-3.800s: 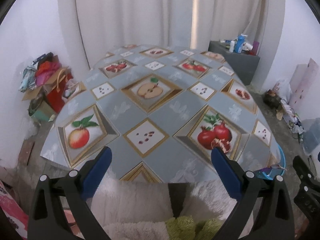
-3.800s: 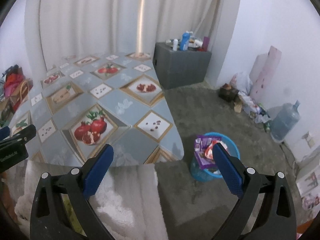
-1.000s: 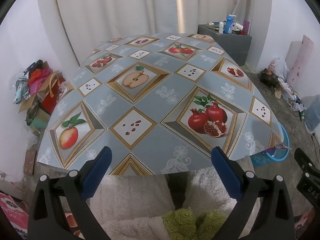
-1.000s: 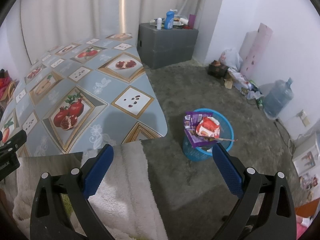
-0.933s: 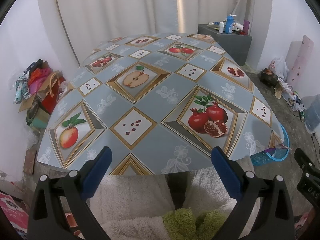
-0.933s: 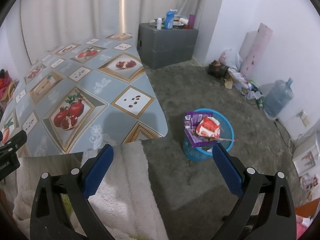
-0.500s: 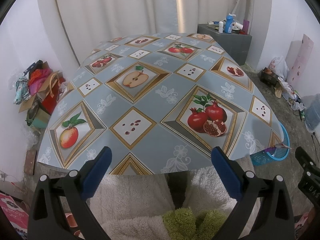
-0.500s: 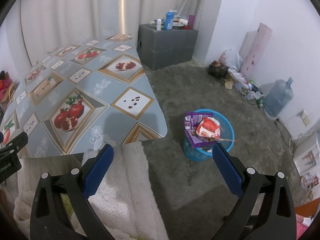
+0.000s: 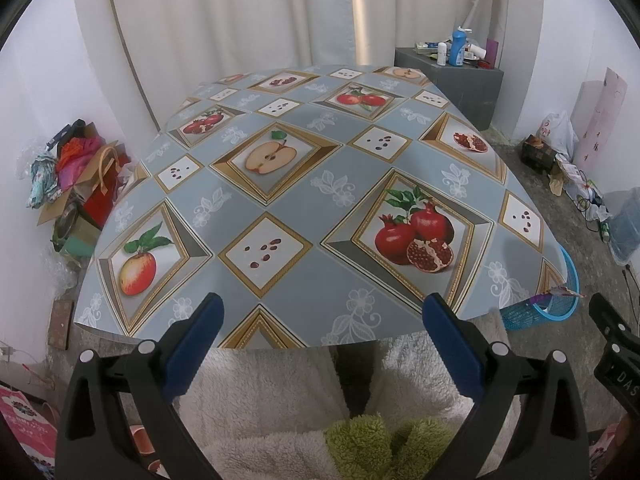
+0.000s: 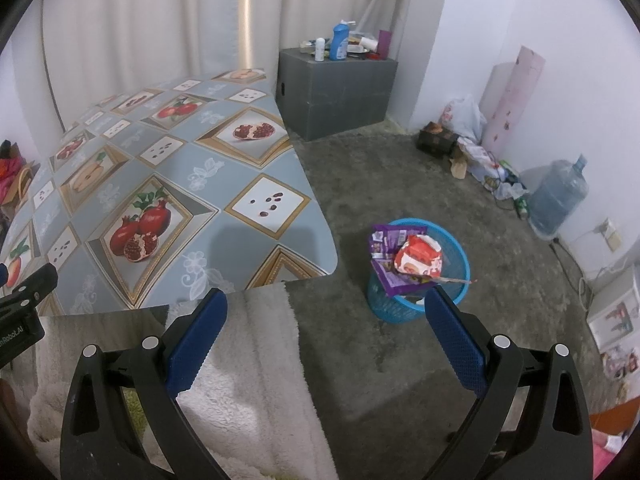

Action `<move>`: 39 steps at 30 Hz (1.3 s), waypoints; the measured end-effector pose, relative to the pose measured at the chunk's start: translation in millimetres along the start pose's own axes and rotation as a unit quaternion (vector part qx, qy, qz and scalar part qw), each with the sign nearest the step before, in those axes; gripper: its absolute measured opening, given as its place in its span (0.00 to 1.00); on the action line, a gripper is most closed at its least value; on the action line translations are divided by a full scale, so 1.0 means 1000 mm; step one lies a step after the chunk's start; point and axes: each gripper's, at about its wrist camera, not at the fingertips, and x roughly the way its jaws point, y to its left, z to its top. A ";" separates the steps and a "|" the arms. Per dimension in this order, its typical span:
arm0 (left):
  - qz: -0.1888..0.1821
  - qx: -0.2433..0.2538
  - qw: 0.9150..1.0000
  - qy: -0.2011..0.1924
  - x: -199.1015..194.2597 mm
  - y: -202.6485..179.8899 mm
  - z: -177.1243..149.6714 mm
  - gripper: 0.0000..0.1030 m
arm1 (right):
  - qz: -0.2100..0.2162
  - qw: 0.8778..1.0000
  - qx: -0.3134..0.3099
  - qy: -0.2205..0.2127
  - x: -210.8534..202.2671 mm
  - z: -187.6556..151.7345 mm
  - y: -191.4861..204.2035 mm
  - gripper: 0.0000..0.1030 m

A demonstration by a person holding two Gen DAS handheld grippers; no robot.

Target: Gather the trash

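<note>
A: Right wrist view has the bin (image 10: 420, 276) on the floor at about 1 o'clock from the right gripper (image 10: 326, 340), whose jaws stand wide apart with nothing between them. Wrappers (image 10: 412, 260) are heaped above the rim, and one thin strip pokes out toward 3 o'clock.

B: And the left gripper (image 9: 322, 344)?

A: Spread wide too, empty, hovering at the near edge of the counter (image 9: 304, 280). I see no loose trash on the counter from either view, so the collecting looks about finished.

B: So what could go wrong?

A: The pile is my worry. It sits high and loose; a nudge to the bin, or pressing one more piece on top, would likely tip the red-and-white packet (image 10: 418, 258) over the rim onto the floor.

B: Anything else?

A: More clutter lies by the wall at 2 o'clock in the right view, near a water jug (image 10: 558, 200). Whether that counts as trash I can't tell; grabbing it could mean taking something that isn't.
</note>
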 end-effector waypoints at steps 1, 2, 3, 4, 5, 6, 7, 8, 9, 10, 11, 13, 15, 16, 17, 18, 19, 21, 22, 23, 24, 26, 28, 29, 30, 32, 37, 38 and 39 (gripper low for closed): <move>0.000 0.000 1.000 0.000 0.000 0.000 0.000 0.95 | 0.000 1.000 0.000 0.000 0.000 0.000 0.000 0.92; -0.001 0.000 1.000 0.000 0.000 0.000 0.000 0.95 | 0.000 1.000 0.000 -0.001 0.000 0.001 0.001 0.92; 0.000 0.000 1.000 0.000 0.000 0.000 0.000 0.95 | 0.000 1.000 0.000 0.000 0.000 0.000 0.000 0.92; 0.000 0.000 1.000 0.000 0.000 0.000 0.000 0.95 | -0.001 1.000 0.000 0.000 0.000 0.000 0.001 0.92; 0.000 0.000 1.000 0.000 0.000 0.000 0.000 0.95 | 0.000 1.000 0.001 0.000 0.000 -0.001 0.000 0.92; 0.000 0.000 1.000 0.000 0.000 0.000 0.000 0.95 | 0.000 1.000 0.001 0.000 0.000 0.000 0.001 0.92; 0.000 0.000 1.000 0.000 0.000 0.000 0.000 0.95 | 0.000 1.000 0.001 0.000 0.000 0.000 0.001 0.92; 0.000 0.000 1.000 0.000 0.000 0.000 0.000 0.95 | 0.000 1.000 0.001 0.000 0.000 0.000 0.001 0.92; 0.000 0.000 1.000 0.000 0.000 0.000 0.000 0.95 | 0.000 1.000 0.001 0.000 0.000 0.000 0.002 0.92; 0.000 0.000 1.000 0.000 0.000 0.000 0.000 0.95 | -0.001 1.000 0.002 0.000 0.000 -0.001 0.001 0.92; 0.000 0.000 1.000 0.000 0.000 0.000 0.000 0.95 | 0.000 1.000 0.002 0.000 0.000 0.000 0.002 0.92; -0.001 0.000 1.000 0.000 0.000 0.000 0.000 0.95 | -0.001 1.000 0.002 0.000 -0.001 0.000 0.002 0.92; 0.000 0.000 1.000 0.000 0.000 0.000 0.000 0.95 | -0.001 1.000 0.002 -0.001 -0.001 0.000 0.003 0.92; 0.000 0.000 1.000 0.000 -0.001 0.000 -0.001 0.95 | -0.001 1.000 0.002 -0.001 -0.001 -0.001 0.002 0.92; 0.000 0.000 1.000 0.000 0.000 0.000 0.000 0.95 | -0.001 1.000 0.003 -0.001 -0.001 -0.001 0.003 0.92; 0.000 0.000 1.000 0.000 0.000 0.000 0.000 0.95 | -0.001 1.000 0.003 0.000 -0.001 -0.001 0.002 0.92; 0.000 0.000 1.000 0.000 0.000 0.000 0.000 0.95 | -0.001 1.000 0.003 0.000 -0.001 -0.001 0.003 0.92; 0.000 0.000 1.000 0.000 0.000 0.000 0.000 0.94 | -0.002 1.000 0.003 0.000 -0.001 -0.001 0.003 0.92; 0.000 0.000 1.000 0.001 0.000 -0.001 -0.001 0.95 | -0.002 1.000 0.004 0.000 -0.001 -0.001 0.003 0.92; 0.000 0.000 1.000 0.001 0.000 0.000 0.000 0.95 | -0.001 1.000 0.004 -0.001 -0.001 -0.001 0.003 0.92; 0.000 0.000 1.000 0.000 0.000 0.000 0.000 0.95 | -0.002 1.000 0.004 0.000 -0.001 -0.001 0.004 0.92; 0.000 0.000 1.000 0.001 0.000 0.000 0.000 0.95 | -0.001 1.000 0.004 -0.001 -0.001 0.000 0.004 0.92; 0.000 0.000 1.000 0.000 -0.001 -0.001 -0.001 0.95 | -0.001 1.000 0.004 0.000 -0.001 -0.001 0.004 0.92; 0.000 0.000 1.000 0.001 0.000 0.000 0.000 0.95 | -0.001 1.000 0.004 0.000 -0.001 0.000 0.005 0.92; 0.000 0.000 1.000 0.001 0.000 0.000 0.000 0.95 | -0.002 1.000 0.004 0.000 -0.001 -0.001 0.004 0.92; 0.000 0.000 1.000 0.001 -0.001 -0.001 -0.001 0.95 | -0.001 1.000 0.005 0.000 -0.001 0.000 0.005 0.92; 0.000 0.000 1.000 0.001 -0.001 -0.001 -0.001 0.95 | -0.002 1.000 0.005 -0.001 -0.001 -0.001 0.005 0.92; 0.000 0.000 1.000 0.001 0.000 0.000 0.000 0.95 | -0.002 1.000 0.006 -0.001 -0.001 -0.002 0.005 0.92; 0.000 0.000 1.000 0.001 0.000 0.000 0.000 0.95 | -0.002 1.000 0.006 0.000 -0.001 -0.001 0.005 0.92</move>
